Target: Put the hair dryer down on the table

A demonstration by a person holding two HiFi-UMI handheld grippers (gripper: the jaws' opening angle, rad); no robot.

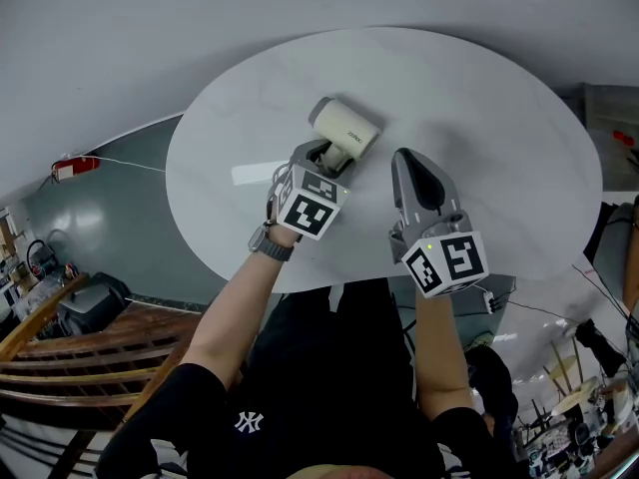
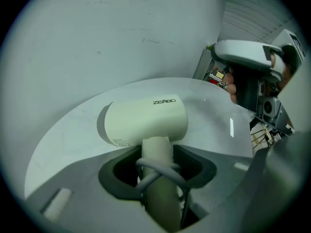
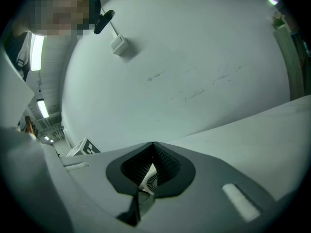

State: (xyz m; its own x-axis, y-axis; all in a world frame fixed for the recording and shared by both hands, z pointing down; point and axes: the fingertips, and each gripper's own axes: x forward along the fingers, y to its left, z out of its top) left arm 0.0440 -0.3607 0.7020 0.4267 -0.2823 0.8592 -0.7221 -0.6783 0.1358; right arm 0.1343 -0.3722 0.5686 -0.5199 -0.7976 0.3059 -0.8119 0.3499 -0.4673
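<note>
Left gripper (image 1: 321, 158) clamped on hair dryer (image 1: 346, 128) handle, over the round white table (image 1: 499, 118).

Jaws of the left gripper (image 2: 158, 165) close on the cream handle, where a grey cord (image 2: 156, 169) is looped; the barrel lies sideways above the table top (image 2: 63, 135), contact not determinable. Right gripper (image 1: 407, 160) stands just beside the dryer's right, jaws pressed together with nothing held (image 3: 151, 147). Bare table surface surrounds the dryer; far and side edges lie well apart, the near edge closer.
</note>
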